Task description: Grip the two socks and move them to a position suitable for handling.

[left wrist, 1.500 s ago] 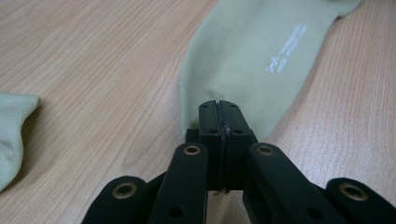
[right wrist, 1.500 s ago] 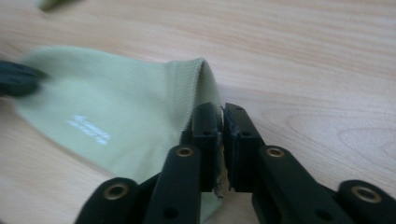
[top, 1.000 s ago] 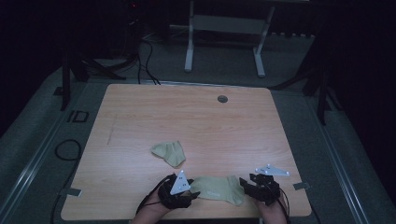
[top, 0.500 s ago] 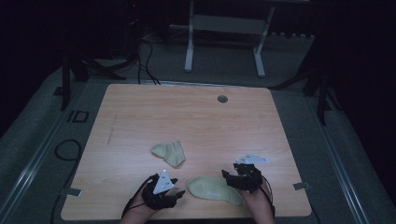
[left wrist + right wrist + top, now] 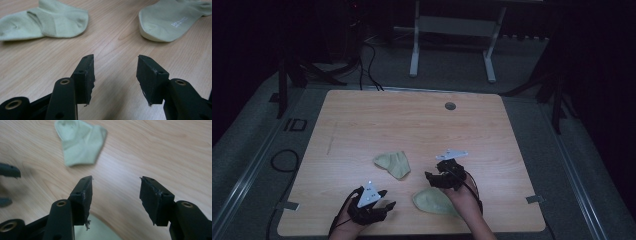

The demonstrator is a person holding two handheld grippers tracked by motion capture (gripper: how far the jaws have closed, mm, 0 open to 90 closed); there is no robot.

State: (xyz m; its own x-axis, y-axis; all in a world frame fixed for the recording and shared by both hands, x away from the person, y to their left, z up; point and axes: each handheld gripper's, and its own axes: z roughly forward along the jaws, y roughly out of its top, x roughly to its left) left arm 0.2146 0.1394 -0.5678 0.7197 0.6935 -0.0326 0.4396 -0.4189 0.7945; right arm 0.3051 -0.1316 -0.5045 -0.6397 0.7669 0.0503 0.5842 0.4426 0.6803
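Both your grippers are empty, so you look to be between grasps on a pair of pale green socks. Your left gripper (image 5: 115,72) has its jaws partly apart over bare table (image 5: 362,120); ahead of them and to the left lies the folded sock (image 5: 42,21), ahead and to the right the flat sock (image 5: 172,22), neither touching the jaws.

Your right gripper (image 5: 115,195) has just been opening, with nothing between its jaws. The folded sock (image 5: 80,141) lies ahead of its left jaw, well apart; the flat sock (image 5: 100,230) lies just under and behind that jaw.

Your next move, I judge, is to choose a sock edge and bring the jaws down around it.

The flat sock is partly hidden by your right hand (image 5: 464,192) in the high view, and the dim light hides how the folded sock is layered.
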